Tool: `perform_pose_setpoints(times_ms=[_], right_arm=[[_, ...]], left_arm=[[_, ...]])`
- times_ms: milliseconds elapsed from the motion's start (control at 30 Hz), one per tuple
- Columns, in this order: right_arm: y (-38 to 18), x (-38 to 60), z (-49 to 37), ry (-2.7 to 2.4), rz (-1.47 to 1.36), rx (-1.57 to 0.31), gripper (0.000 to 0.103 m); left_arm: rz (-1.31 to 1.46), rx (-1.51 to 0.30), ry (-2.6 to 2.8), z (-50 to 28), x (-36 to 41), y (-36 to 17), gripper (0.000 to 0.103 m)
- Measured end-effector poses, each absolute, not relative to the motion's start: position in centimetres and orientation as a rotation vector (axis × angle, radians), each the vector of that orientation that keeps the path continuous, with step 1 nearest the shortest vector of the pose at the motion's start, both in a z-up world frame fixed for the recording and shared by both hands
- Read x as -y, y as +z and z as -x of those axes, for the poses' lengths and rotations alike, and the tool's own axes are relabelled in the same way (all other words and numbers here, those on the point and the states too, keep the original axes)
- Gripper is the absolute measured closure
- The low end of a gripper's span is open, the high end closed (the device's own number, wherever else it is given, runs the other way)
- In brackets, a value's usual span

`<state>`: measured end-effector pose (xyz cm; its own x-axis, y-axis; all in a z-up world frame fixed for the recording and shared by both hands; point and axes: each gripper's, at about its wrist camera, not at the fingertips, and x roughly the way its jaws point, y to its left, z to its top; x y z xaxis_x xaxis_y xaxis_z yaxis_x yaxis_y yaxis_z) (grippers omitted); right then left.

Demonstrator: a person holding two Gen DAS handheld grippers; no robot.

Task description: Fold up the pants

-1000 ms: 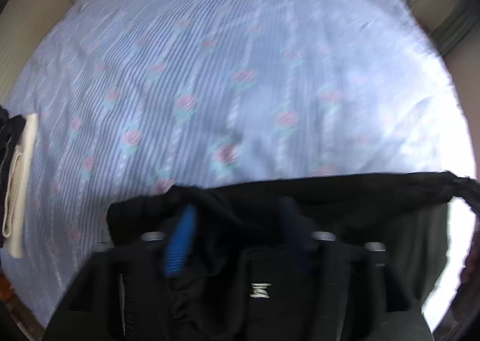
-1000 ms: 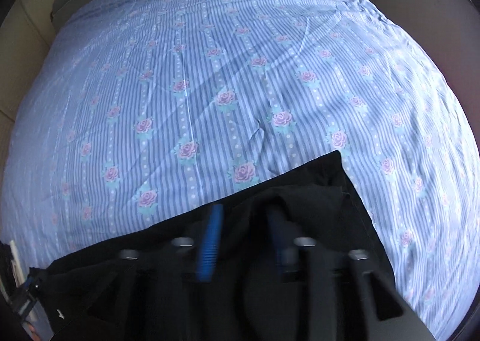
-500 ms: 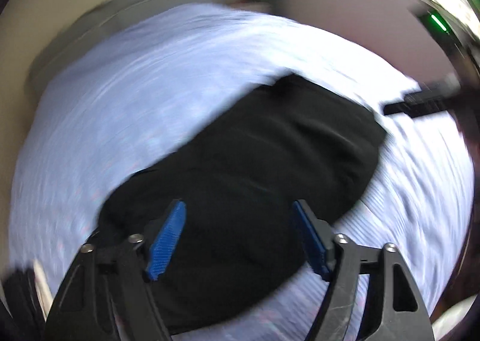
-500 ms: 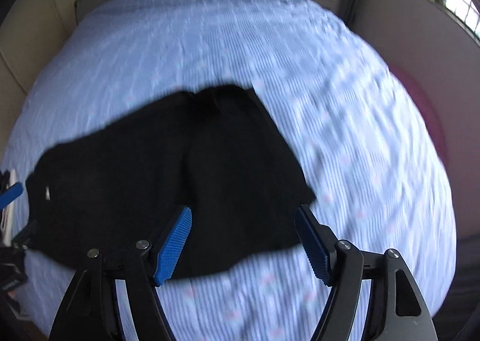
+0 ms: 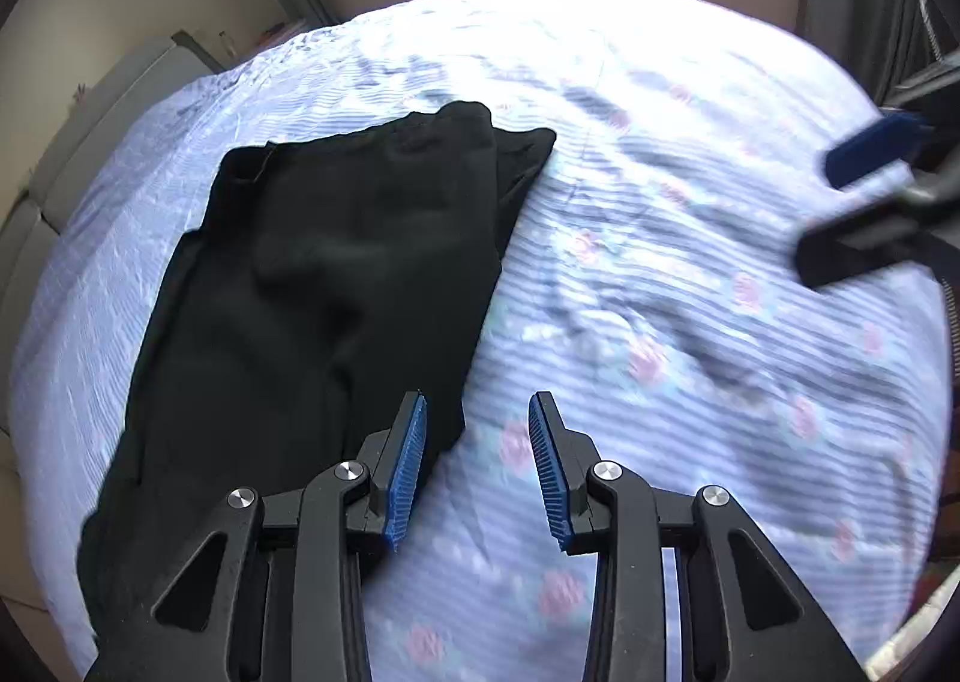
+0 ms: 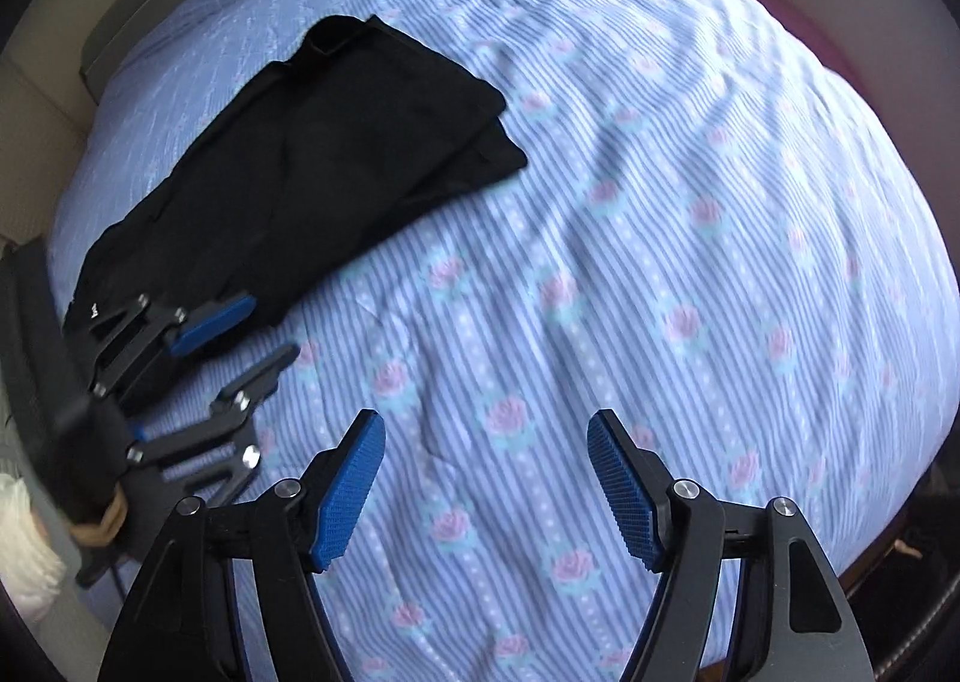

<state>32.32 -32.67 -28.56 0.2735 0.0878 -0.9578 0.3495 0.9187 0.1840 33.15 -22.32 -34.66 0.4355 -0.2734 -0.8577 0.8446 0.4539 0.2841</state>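
Black pants (image 5: pixel 324 286) lie folded lengthwise in a long strip on the bed, left of centre in the left wrist view and at upper left in the right wrist view (image 6: pixel 324 165). My left gripper (image 5: pixel 477 463) is open and empty, raised over the near right edge of the pants. It also shows in the right wrist view (image 6: pixel 249 331) at the near end of the pants. My right gripper (image 6: pixel 486 481) is open and empty above bare sheet, right of the pants. Its blue pad (image 5: pixel 870 150) shows at the right edge of the left wrist view.
The bed is covered by a blue striped sheet with pink roses (image 6: pixel 660 232). A padded headboard (image 5: pixel 78 153) and beige wall lie beyond the far end. A white sleeve (image 6: pixel 24 550) shows at lower left.
Both grippers held the black pants a second ago, then let go and lifted away. The pants now lie flat on the sheet, and both grippers have swung to the right of them.
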Motion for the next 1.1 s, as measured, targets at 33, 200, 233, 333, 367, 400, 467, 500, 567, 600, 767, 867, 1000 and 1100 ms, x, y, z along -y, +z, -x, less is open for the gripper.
perform_pose_setpoints(times_ms=[33,200,233,333,367,400,467,500,567,600,767,867,1000,1100], right_arm=[[-28.7,32.9,-31.9,-0.185,-0.407,-1.292,0.035],[-28.9,33.6,-31.8,-0.171,-0.424,-1.288,0.042],[-28.8,33.6,-32.0,-0.163,-0.421,-1.286,0.043],[-28.4,33.7,-32.8,-0.123,-0.422,-1.262,0.048],[-28.3,33.7,-33.2,-0.108,-0.422,-1.253,0.050],[-28.2,33.7,-33.8,-0.090,-0.421,-1.240,0.050],[-27.9,33.4,-35.1,-0.039,-0.424,-1.208,0.051],[-27.8,33.2,-35.9,-0.011,-0.426,-1.195,0.054],[-27.7,32.2,-37.7,0.072,-0.430,-1.167,0.056],[-27.6,31.5,-39.0,0.129,-0.424,-1.151,0.057],[-27.6,26.4,-45.4,0.404,-0.296,-1.113,0.059],[-27.9,24.2,-48.0,0.518,-0.241,-1.116,0.061],[-29.4,22.6,-50.7,0.612,-0.207,-1.170,0.064],[-31.3,22.4,-51.9,0.641,-0.263,-1.237,0.066]], left_arm=[[-0.826,-0.824,-0.781,-33.2,22.6,-35.2,0.067],[-0.819,-0.901,-0.728,-35.9,23.2,-36.2,0.099],[-0.785,-0.928,-0.727,-36.6,22.8,-35.8,0.100],[-0.550,-1.036,-0.721,-40.1,20.3,-32.9,0.100],[-0.449,-1.077,-0.709,-41.7,18.9,-31.8,0.100],[-0.374,-1.108,-0.700,-42.9,17.8,-31.2,0.100],[-0.215,-1.167,-0.671,-46.0,15.2,-30.4,0.100],[-0.186,-1.179,-0.664,-46.8,14.6,-30.3,0.100],[-0.157,-1.194,-0.631,-48.4,13.2,-30.5,0.100],[-0.161,-1.197,-0.621,-49.0,12.8,-30.7,0.100],[-0.162,-1.212,-0.643,-48.8,12.0,-31.0,0.100],[-0.167,-1.202,-0.659,-48.6,12.0,-31.0,0.100],[-0.154,-1.198,-0.671,-48.3,12.0,-30.8,0.100],[-0.150,-1.197,-0.680,-48.3,12.0,-30.9,0.100]])
